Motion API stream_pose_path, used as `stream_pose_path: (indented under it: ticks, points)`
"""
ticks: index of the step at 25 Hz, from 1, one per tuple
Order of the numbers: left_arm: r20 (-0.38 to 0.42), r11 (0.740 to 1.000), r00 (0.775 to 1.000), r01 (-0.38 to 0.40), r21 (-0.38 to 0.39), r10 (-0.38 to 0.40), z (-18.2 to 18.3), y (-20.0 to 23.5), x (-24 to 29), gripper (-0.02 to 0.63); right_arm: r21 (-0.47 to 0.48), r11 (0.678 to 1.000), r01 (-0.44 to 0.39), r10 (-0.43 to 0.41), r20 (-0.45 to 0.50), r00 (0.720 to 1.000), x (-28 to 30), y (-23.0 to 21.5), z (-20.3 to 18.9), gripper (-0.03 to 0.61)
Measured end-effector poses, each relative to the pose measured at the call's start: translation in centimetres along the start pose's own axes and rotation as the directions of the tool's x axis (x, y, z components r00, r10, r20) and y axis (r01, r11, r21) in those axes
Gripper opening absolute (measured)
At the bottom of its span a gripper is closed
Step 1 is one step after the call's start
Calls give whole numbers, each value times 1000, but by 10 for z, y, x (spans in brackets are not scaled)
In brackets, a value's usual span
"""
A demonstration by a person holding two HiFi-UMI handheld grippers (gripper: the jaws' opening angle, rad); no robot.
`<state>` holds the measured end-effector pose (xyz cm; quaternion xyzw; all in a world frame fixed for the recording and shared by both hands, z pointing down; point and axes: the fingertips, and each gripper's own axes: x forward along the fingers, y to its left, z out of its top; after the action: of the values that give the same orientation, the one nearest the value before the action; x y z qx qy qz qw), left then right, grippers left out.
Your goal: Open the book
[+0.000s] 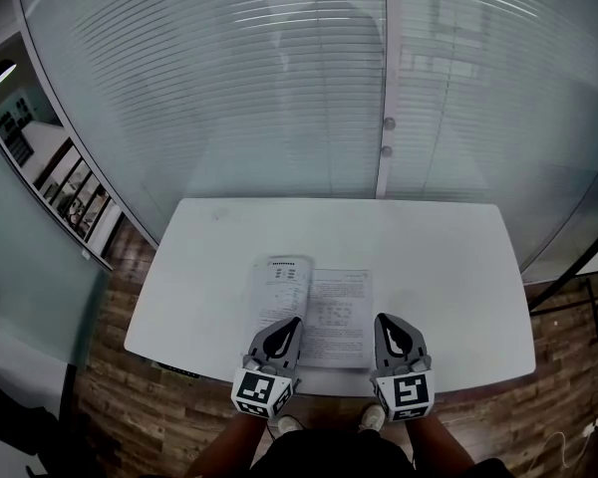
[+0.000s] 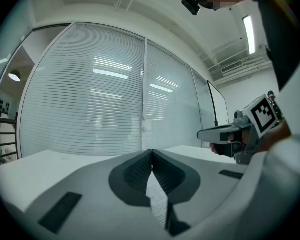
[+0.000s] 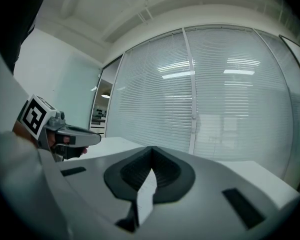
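Thin white paper book with printed pages (image 1: 316,312) lies flat in the near-middle of the white rectangular surface (image 1: 448,267) and looks already open: two pages showing, and the left one's far edge seems to curl up a bit. Spine runs near-to-far, roughly between the two claws. Left claw (image 1: 287,325) is fully closed, tips meeting. The left gripper view (image 2: 151,154) shows only printed page through the gap below the tips, so I read nothing clamped. Its tip sits over the near edge of the left page, just left of the spine. Right claw (image 1: 389,321) also has its tips together in its own view (image 3: 151,151), with just white below them and no grip I can confirm. It's just past the book's right edge, over bare surface. Both point level toward the far glass wall with white blinds (image 1: 279,88). Left claw is the closer one to the pages, so it would need to open before taking any leaf; the book lies ahead of and under it. No containers that I can see.
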<state>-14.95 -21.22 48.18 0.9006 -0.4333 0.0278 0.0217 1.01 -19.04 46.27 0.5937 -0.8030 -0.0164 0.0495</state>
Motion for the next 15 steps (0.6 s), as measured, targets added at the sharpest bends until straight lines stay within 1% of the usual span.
stream_pose_path:
  ticks: [4,15]
  points:
    - [-6,1000,1000,11,1,-11,-2,-5,0,15,-9,1000,6,-6,-1,1000,0,0,1,5]
    - [-26,1000,1000,5,-6,-5,-7,-3,-1,15,-16,1000,7,-7,2,1000,5,2,0,5]
